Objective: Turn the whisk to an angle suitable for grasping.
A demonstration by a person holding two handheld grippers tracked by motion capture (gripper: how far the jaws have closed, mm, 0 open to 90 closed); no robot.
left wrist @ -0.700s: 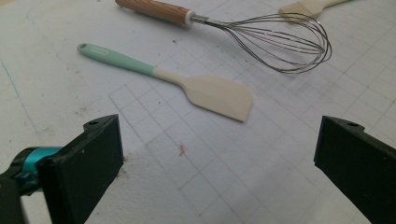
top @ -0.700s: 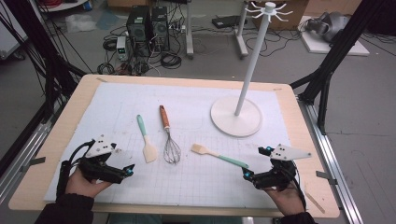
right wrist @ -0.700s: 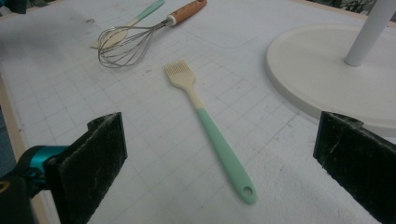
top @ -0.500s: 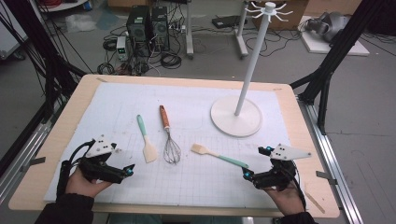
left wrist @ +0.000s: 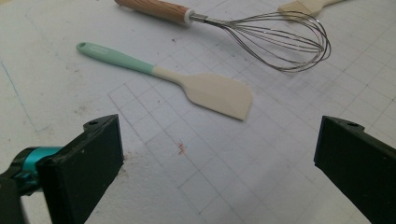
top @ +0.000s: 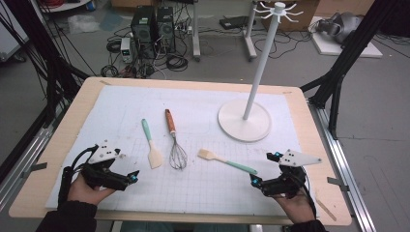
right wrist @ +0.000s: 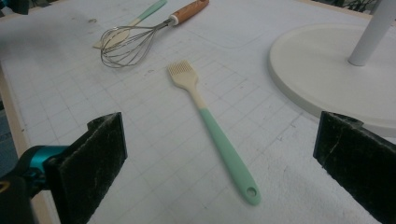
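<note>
Both of our grippers sit low at the near edge of the table: the left gripper [top: 128, 176] in our left hand [top: 84, 191], the right gripper [top: 258, 182] in our right hand [top: 296, 205]. Each has its jaws spread wide with nothing between them, as we see in both gripper views, where bare gridded mat [top: 203, 188] lies in the gap.

Just ahead of our left gripper lies the spatula [left wrist: 187, 84], cream blade toward us, mint handle pointing away. Ahead of our right gripper lies the pastry brush [right wrist: 210, 126], mint handle end nearest that gripper, cream bristles pointing away toward the middle of the mat. We touch neither one.

Between those two, a little farther out, the whisk [top: 175, 142] lies flat, wire loops toward us and wooden handle away, close beside the spatula but apart from it.

Farther off on the right stands the white hook stand [top: 258, 72], upright on its round base [top: 241, 126] on the mat.
</note>
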